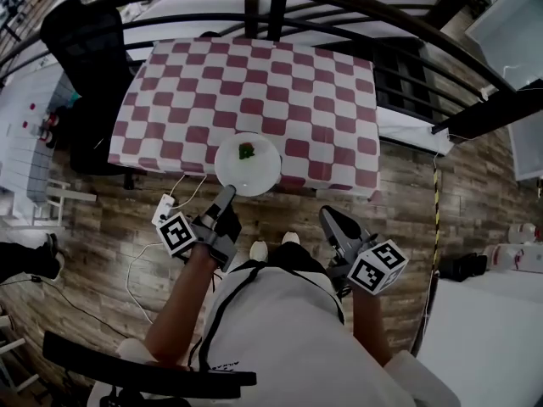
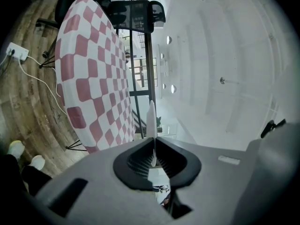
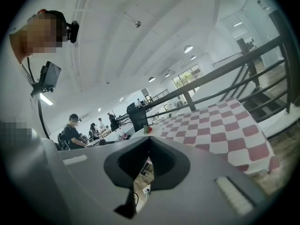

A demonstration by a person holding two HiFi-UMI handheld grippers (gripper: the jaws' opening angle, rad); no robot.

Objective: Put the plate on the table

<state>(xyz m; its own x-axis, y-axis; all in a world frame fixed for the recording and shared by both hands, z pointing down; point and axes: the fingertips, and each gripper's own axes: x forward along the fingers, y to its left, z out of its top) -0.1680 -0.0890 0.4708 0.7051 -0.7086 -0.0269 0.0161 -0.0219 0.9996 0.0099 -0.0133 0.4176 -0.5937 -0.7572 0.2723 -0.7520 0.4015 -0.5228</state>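
Left tongs [image 1: 227, 193]: I've clenched them on the plate [image 1: 233, 166] rim, at the table [image 1: 254, 75] edge.
Left gripper view: plate edge-on.
Head view: green bit [image 1: 246, 151] on top.
Right tongs [image 3: 149, 138]: closed, empty.

The grey right tongs [image 3: 149, 138] meet at the tips, nothing between them. Just beyond, a small red-and-green thing [image 3: 147, 129], perhaps food, sits at the edge of the red-and-white checked desk [image 3: 220, 130].

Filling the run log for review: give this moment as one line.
phase: placing | left gripper: shut on plate rim | plate: over near edge of table, contact unclear | right gripper: shut, empty
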